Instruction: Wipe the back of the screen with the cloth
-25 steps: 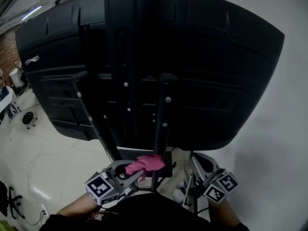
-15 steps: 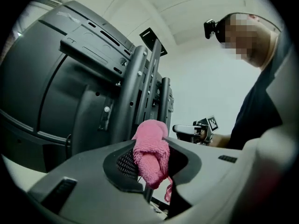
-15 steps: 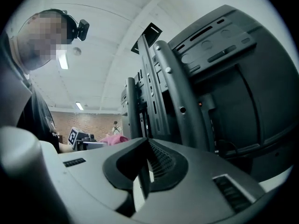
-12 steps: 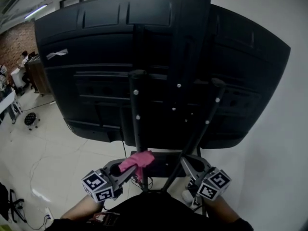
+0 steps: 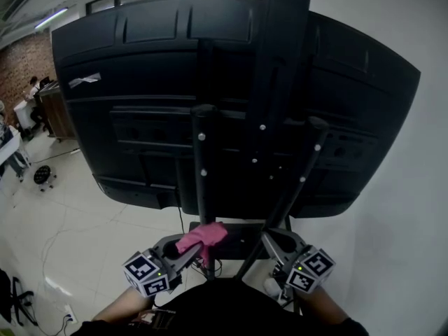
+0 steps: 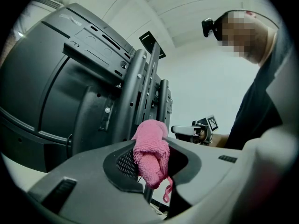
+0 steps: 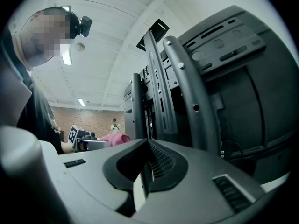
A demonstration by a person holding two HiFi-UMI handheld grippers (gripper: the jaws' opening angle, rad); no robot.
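The back of a large black screen [image 5: 140,68] fills the head view, mounted on a black stand with upright bars [image 5: 201,159]. My left gripper [image 5: 187,247] is shut on a folded pink cloth [image 5: 201,236], held below the screen's lower edge near the stand post. In the left gripper view the pink cloth [image 6: 150,157] bulges out between the jaws, with the screen back [image 6: 42,87] ahead at left. My right gripper [image 5: 274,242] is low at the right, shut with nothing in it; its view shows the stand bars [image 7: 187,83] close ahead and the pink cloth [image 7: 114,138] at left.
A white wall [image 5: 420,208] runs close along the right. Pale tiled floor [image 5: 63,222] lies at left with cables and a socket [image 5: 66,306]. A brick wall and a desk with a person [image 5: 31,89] are far left. The stand's base shelf [image 5: 241,235] sits between the grippers.
Over the last second the view swung from the screen's right part toward its centre. Both grippers kept low, and the cloth stayed gripped; little moved in the last half second.
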